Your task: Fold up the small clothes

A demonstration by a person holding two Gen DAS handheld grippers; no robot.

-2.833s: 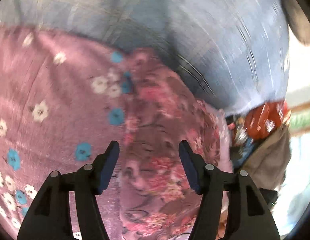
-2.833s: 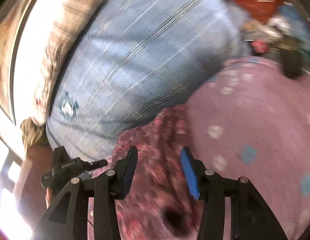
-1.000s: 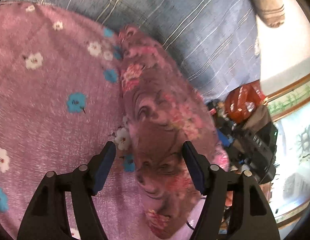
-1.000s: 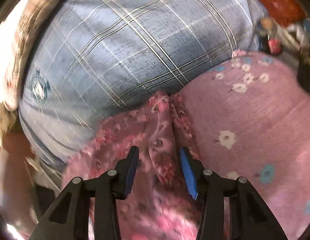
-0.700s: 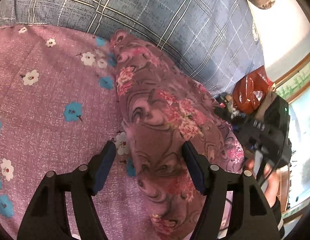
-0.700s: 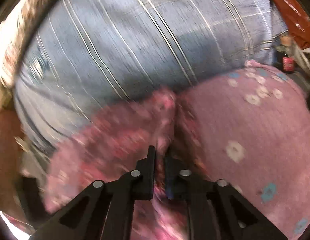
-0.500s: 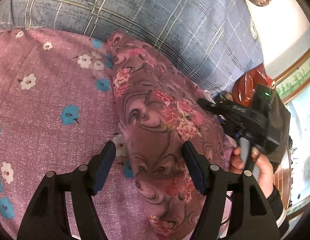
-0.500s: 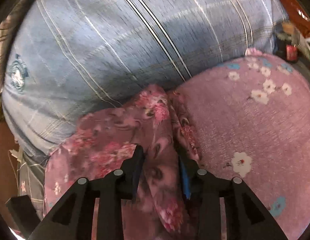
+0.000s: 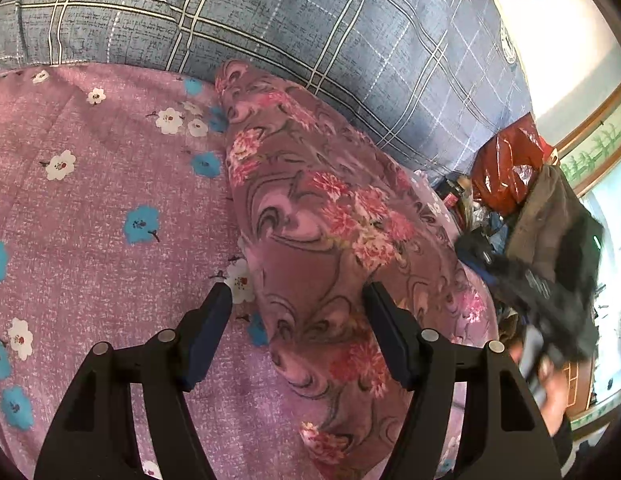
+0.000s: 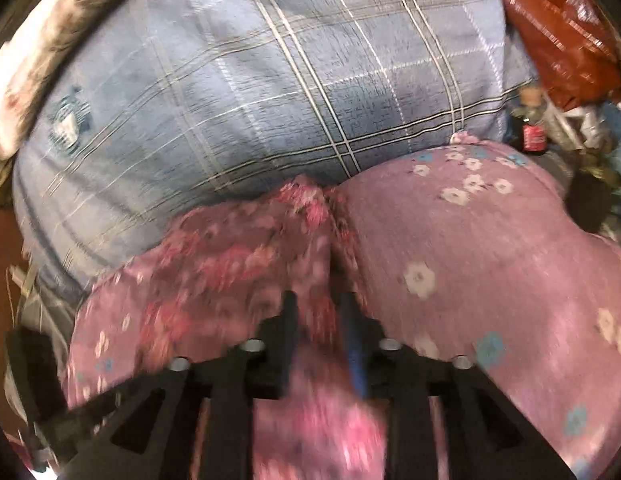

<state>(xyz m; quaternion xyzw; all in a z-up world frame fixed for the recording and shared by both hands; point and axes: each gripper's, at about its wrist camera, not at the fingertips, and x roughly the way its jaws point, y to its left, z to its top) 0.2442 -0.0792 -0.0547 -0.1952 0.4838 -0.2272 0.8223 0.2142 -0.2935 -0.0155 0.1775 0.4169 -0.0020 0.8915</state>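
Observation:
A mauve garment with pink flowers and swirls [image 9: 322, 240] lies folded in a long strip on a purple flowered cloth [image 9: 90, 208]. My left gripper [image 9: 296, 300] is open, its fingers straddling the strip's near part just above it. In the right wrist view the garment [image 10: 230, 264] is blurred; my right gripper [image 10: 318, 312] has its jaws narrowly apart with a fold of the garment between them. The right gripper and the hand holding it also show blurred at the right edge of the left wrist view [image 9: 550, 304].
A blue plaid bedcover [image 9: 310, 24] lies behind the cloths. A red plastic bag [image 9: 506, 168] and clutter with a small bottle [image 10: 532, 132] sit at the bed's side. A striped pillow [image 10: 42, 64] lies at the far left.
My right gripper closed on the garment's fold, then eased slightly and now moves, blurred. In the left view the right hand dropped lower right. My left gripper stayed open and almost still.

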